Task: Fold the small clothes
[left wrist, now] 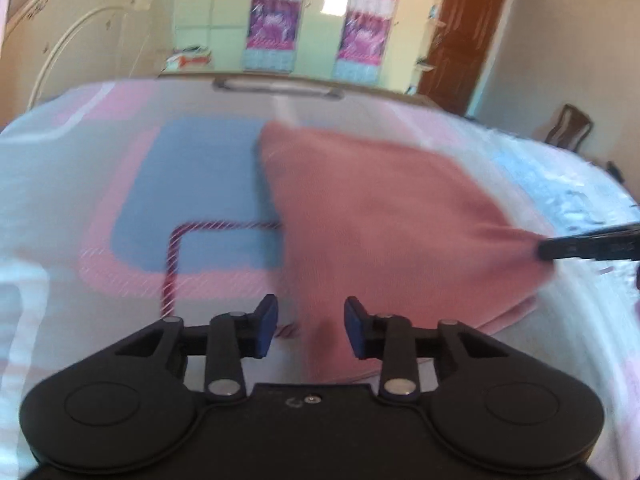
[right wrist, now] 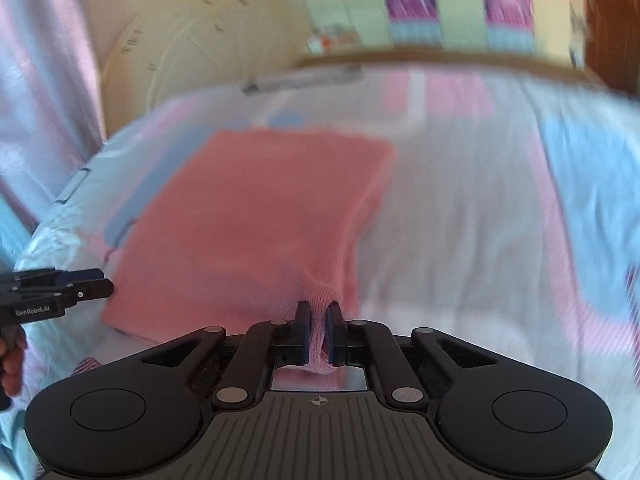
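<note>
A pink knitted garment (right wrist: 256, 216) lies on a bed (right wrist: 460, 208), pinched at one corner by the right gripper (right wrist: 318, 330).

The garment is soft, ribbed at its hem and roughly rectangular, spread mostly flat on a smooth bedspread printed with pink, blue and white rounded blocks. The right gripper's black fingers with blue pads are clenched on a bunched fold of the near edge. The left gripper (left wrist: 311, 326) hangs just above the garment's near side, its blue-padded fingers parted with no cloth between them. Both views are blurred. A cream curved headboard (right wrist: 192, 40) stands behind the bed.
</note>
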Motion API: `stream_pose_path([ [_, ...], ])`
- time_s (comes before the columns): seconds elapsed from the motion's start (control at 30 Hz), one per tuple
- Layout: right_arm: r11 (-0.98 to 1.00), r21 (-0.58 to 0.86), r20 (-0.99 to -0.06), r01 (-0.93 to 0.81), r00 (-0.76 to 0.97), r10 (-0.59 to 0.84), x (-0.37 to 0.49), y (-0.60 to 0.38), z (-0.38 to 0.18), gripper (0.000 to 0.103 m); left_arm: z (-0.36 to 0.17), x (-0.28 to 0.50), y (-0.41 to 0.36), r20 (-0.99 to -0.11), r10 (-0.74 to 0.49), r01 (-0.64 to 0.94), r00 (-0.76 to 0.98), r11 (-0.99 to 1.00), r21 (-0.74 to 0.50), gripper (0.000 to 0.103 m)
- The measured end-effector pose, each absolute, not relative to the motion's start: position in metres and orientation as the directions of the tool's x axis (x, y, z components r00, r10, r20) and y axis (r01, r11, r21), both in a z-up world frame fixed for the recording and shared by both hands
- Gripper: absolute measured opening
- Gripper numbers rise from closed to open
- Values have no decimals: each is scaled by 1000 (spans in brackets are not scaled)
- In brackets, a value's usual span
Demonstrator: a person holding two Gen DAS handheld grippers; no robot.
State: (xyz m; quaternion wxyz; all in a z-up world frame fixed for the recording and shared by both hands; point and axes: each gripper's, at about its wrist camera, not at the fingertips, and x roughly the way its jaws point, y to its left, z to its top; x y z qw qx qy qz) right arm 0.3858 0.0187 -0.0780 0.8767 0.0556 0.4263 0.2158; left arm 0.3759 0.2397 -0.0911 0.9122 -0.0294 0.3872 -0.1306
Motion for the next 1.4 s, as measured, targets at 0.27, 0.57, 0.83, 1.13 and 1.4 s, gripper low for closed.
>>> stream_pose_path([
  [0.27, 940, 13, -712, -341, 657, 248, 359, 37, -68, 6, -107, 382, 204, -731, -246, 242, 636, 964, -113, 27],
  [0.57, 911, 81, -767, -405, 558, 317, 371, 55, -91, 5, -123, 389, 195, -754, -194, 217, 628, 974, -70, 32],
  [0.83, 923, 61, -772, -379, 569, 285, 350, 45, -110, 8, -122, 364, 198, -734, -169, 161, 658, 983, -82, 31],
  [1.13, 928, 139, -683, -346, 645, 343, 279, 25, -41, 8, -58, 289, 171, -662, -154, 138, 733, 987, -76, 31],
  [1.4, 931, 142, -634, -338, 691, 348, 192, 16, -6, 8, -33, 210, 135, -634, -135, 148, 761, 988, -34, 30],
])
